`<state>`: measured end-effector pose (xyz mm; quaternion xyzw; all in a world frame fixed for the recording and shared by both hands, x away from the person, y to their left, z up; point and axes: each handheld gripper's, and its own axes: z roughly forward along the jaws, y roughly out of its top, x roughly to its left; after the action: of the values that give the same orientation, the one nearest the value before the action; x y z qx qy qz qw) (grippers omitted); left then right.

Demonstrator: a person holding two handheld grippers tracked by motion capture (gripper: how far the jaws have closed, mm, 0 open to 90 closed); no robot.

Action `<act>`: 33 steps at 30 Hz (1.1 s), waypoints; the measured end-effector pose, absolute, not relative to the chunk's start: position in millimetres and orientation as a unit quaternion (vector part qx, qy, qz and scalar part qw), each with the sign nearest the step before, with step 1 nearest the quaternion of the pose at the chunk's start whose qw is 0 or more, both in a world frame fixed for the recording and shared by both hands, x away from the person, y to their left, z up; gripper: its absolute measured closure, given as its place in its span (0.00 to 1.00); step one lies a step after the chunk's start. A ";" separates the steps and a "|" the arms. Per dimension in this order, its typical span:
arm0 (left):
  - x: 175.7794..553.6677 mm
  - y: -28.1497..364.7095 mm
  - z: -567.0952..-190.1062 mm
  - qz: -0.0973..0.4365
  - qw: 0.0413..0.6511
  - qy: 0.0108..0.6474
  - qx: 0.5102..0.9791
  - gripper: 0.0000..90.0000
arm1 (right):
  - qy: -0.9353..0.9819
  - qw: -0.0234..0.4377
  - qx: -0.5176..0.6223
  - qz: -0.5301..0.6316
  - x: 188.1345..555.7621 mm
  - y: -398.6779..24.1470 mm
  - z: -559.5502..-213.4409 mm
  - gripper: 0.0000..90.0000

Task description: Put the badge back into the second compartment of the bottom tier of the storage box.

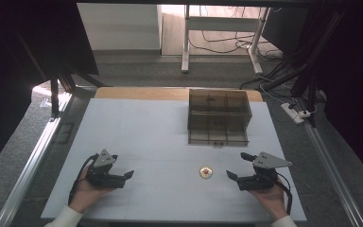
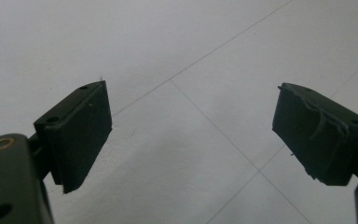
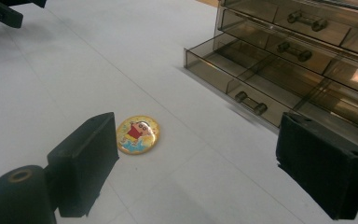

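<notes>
Left claw at 8 o'clock on the white surface, jaws wide apart, empty | round cartoon badge at 6 o'clock, lying flat; we judge it light, stiff, glossy-slick, best pinched across its rim | right claw at 4 o'clock, wide apart, empty | smoky drawer box at 1 o'clock, bottom drawer pulled out.

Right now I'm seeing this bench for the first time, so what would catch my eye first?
The small round cartoon badge lies flat on the white table, alone between the two open grippers. Behind it stands a smoky transparent drawer box with its bottom drawer pulled out.
</notes>
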<state>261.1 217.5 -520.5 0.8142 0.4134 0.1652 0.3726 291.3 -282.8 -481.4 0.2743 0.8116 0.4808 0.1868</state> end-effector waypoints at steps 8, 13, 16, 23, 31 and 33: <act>261.4 216.9 -521.0 0.164 0.371 0.412 0.816 0.13 | 0.815 0.182 0.269 0.479 291.1 -276.5 -481.9 0.14; 261.5 216.3 -521.3 0.163 0.371 0.412 0.817 0.13 | 0.820 0.180 0.263 0.474 292.1 -269.8 -482.9 0.14; 261.7 216.0 -521.4 0.162 0.370 0.412 0.816 0.13 | 0.823 0.180 0.261 0.472 292.6 -267.5 -483.3 0.14; 261.9 215.4 -521.6 0.162 0.370 0.413 0.817 0.13 | 0.827 0.177 0.256 0.468 296.1 -259.5 -484.0 0.14; 261.4 213.6 -521.3 0.161 0.370 0.411 0.818 0.13 | 0.827 0.178 0.258 0.467 300.2 -250.7 -481.6 0.15; 261.4 213.6 -521.1 0.161 0.370 0.411 0.818 0.13 | 0.829 0.176 0.256 0.466 302.2 -248.2 -481.7 0.15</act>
<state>261.4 213.6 -521.1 0.8176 0.4106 0.1611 0.3701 302.2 -248.2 -481.7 0.2562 0.8285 0.4657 0.1761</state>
